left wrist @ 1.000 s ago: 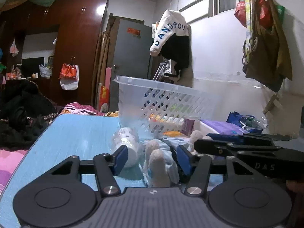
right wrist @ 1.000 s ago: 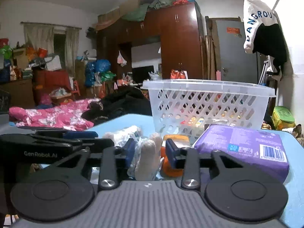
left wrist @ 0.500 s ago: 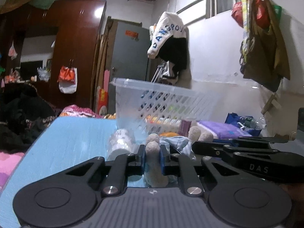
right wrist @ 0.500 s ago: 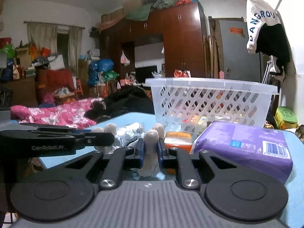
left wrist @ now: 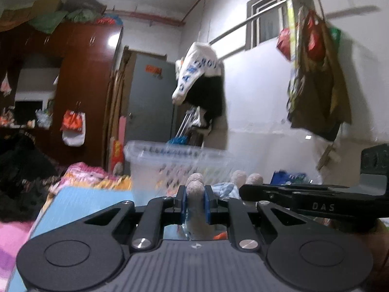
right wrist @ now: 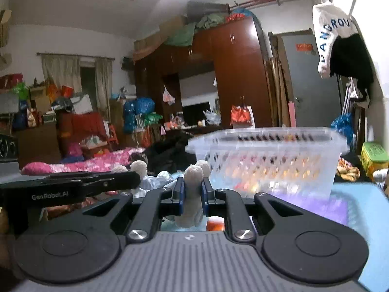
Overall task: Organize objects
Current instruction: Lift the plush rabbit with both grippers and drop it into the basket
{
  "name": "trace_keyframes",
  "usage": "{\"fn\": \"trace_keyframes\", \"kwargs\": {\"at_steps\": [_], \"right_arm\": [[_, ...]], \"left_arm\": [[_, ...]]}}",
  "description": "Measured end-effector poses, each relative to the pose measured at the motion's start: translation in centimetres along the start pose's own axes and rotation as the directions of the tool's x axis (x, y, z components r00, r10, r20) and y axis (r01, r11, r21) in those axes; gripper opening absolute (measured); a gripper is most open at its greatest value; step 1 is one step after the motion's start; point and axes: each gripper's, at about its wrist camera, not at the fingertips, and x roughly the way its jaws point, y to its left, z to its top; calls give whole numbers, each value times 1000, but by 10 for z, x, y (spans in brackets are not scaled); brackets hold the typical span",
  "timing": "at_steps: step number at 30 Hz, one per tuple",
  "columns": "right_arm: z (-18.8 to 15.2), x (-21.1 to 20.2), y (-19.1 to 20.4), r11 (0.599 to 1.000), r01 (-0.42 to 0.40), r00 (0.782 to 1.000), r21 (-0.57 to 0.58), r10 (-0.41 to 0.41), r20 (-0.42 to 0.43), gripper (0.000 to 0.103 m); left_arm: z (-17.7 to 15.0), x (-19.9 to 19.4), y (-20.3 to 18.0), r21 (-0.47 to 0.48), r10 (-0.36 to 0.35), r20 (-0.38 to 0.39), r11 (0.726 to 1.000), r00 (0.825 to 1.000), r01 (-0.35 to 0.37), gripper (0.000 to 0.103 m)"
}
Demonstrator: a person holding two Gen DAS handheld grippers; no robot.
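Note:
A soft plush toy with beige limbs and light blue cloth is held between both grippers, above the blue table. My left gripper (left wrist: 195,200) is shut on one beige plush limb (left wrist: 195,189). My right gripper (right wrist: 192,194) is shut on another beige limb (right wrist: 193,177). The other limbs (right wrist: 138,166) and blue cloth (right wrist: 160,178) hang between the tools. The clear plastic basket (right wrist: 269,155) stands just ahead; it also shows in the left wrist view (left wrist: 175,160). Each gripper appears in the other's view, the right one (left wrist: 304,202) and the left one (right wrist: 70,187).
A purple packet (right wrist: 316,204) and an orange object (right wrist: 215,223) lie on the blue table (left wrist: 80,206) below the right gripper. A bed with pink bedding (right wrist: 85,163) is to the left. A wardrobe (right wrist: 233,77) and a door (left wrist: 150,102) stand behind.
Both grippers closed on the plush toy's limbs and lifted it off the table. The views have risen and tilted upward; the basket now sits lower in both frames.

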Motion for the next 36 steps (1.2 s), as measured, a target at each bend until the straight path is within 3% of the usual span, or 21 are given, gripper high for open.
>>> {"fn": "trace_keyframes", "kwargs": {"at_steps": [4, 8, 13, 18, 22, 26, 28, 29, 30, 31, 32, 33, 36], "right_arm": [[41, -4, -7, 999, -41, 998, -4, 41, 42, 16], [80, 1, -7, 998, -16, 995, -64, 22, 97, 16], [107, 41, -25, 998, 35, 996, -60, -30, 81, 16], [102, 86, -57, 998, 63, 998, -25, -62, 29, 15], [87, 115, -81, 996, 64, 997, 54, -62, -36, 15], [72, 129, -80, 992, 125, 990, 8, -124, -71, 15], [67, 133, -77, 989, 150, 985, -14, -151, -78, 18], [65, 135, -77, 986, 167, 982, -12, -168, -88, 35], [65, 135, -79, 984, 178, 979, 2, -177, -105, 68], [65, 131, -80, 979, 204, 973, 25, -200, -115, 75], [68, 122, -81, 971, 233, 968, 44, -227, -110, 93], [68, 114, -83, 971, 232, 970, 56, -226, -95, 101], [66, 87, -86, 974, 205, 976, 95, -196, -89, 103]], "left_arm": [[41, 7, -6, 10, -44, 57, 999, 997, 43, 17], [84, 20, -9, 28, -59, 111, 998, 992, 56, 17], [118, 70, -6, 54, -35, 70, 998, 997, 31, 17], [121, 127, 10, 57, -13, -17, 998, 1000, 14, 17], [105, 159, 25, 59, 15, -41, 998, 999, -12, 17], [88, 188, 40, 20, 30, -87, 999, 996, -28, 18], [81, 195, 41, 42, 45, -88, 998, 995, -41, 23], [78, 195, 39, 72, 76, -68, 995, 995, -71, 43], [76, 193, 37, 91, 108, -47, 990, 993, -103, 72], [76, 187, 37, 94, 135, -21, 987, 991, -133, 83], [77, 179, 38, 90, 138, 0, 986, 990, -137, 101], [79, 171, 40, 79, 127, 11, 989, 992, -127, 103], [84, 143, 41, 64, 107, 22, 992, 994, -108, 103]]}}
